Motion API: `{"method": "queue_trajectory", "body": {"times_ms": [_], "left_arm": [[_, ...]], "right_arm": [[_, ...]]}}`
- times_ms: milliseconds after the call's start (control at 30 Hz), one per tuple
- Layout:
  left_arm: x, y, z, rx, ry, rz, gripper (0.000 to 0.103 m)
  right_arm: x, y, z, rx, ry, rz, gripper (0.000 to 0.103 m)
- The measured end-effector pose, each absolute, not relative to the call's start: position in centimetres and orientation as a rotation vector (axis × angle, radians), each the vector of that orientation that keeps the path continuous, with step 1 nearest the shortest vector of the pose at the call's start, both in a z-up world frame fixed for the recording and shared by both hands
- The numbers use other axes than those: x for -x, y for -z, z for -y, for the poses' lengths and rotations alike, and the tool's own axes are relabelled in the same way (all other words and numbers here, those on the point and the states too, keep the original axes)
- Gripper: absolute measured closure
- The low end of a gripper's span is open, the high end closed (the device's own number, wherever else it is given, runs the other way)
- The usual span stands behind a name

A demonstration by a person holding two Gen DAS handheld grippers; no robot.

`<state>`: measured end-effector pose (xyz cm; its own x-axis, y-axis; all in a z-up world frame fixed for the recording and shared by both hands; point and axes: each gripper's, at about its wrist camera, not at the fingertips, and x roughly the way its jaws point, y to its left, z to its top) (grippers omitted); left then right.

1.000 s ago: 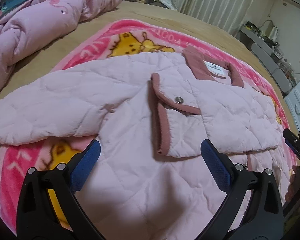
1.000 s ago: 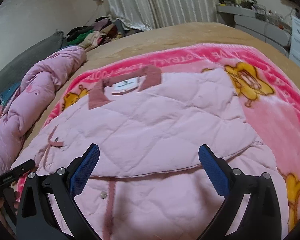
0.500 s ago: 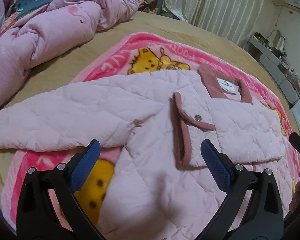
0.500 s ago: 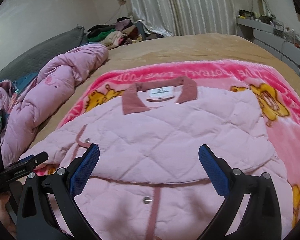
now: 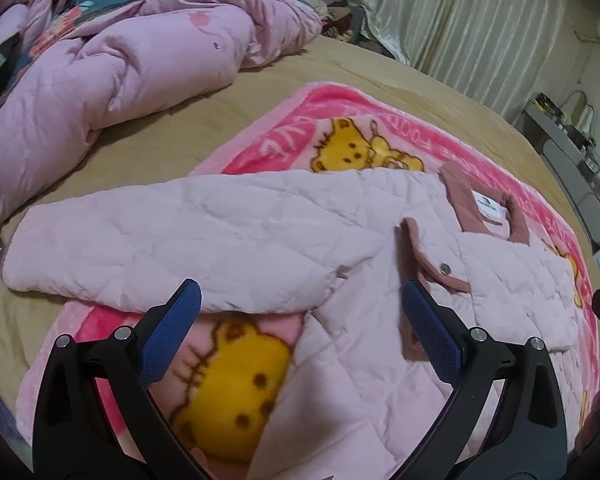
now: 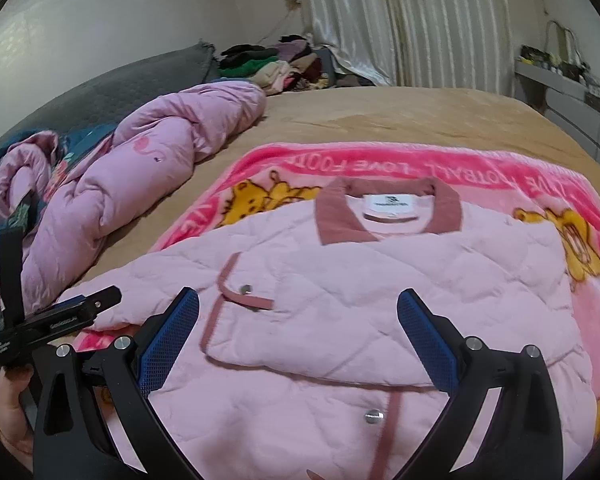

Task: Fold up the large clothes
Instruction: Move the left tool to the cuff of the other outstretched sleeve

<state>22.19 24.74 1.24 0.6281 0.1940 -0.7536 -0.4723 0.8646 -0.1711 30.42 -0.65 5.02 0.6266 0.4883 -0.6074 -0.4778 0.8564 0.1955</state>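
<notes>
A pale pink quilted jacket (image 5: 380,320) (image 6: 380,292) with a dusty-rose collar (image 6: 388,212) lies flat on a pink cartoon blanket (image 5: 228,384) (image 6: 380,160). Its right sleeve is folded across the chest, cuff and snap (image 6: 245,289) showing. Its left sleeve (image 5: 172,240) stretches out to the left. My left gripper (image 5: 300,328) is open and empty, above the armpit area near that sleeve. My right gripper (image 6: 298,332) is open and empty, above the folded sleeve at the jacket's middle. The left gripper also shows in the right wrist view (image 6: 56,316).
A rumpled pink duvet (image 5: 112,76) (image 6: 132,176) lies at the left on the tan bed cover (image 6: 400,116). A pile of clothes (image 6: 276,64) sits at the far corner by the curtains (image 6: 420,20). Shelves and drawers (image 5: 572,152) stand at the right.
Both grippers have pulled back and swung left, staying open. The left view now shows the whole outstretched sleeve; the right view shows more of the duvet and the left gripper.
</notes>
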Motion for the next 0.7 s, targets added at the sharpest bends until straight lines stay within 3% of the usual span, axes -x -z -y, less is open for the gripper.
{"method": "queue_trajectory", "body": {"times_ms": [700], "left_arm": [[-18.8,-0.9,-32.9,0.477,-0.620,-0.783,0.009]], "right_arm": [[-28.5,-6.5,-10.5,0.072,-0.733,-0.674,0.004]]}}
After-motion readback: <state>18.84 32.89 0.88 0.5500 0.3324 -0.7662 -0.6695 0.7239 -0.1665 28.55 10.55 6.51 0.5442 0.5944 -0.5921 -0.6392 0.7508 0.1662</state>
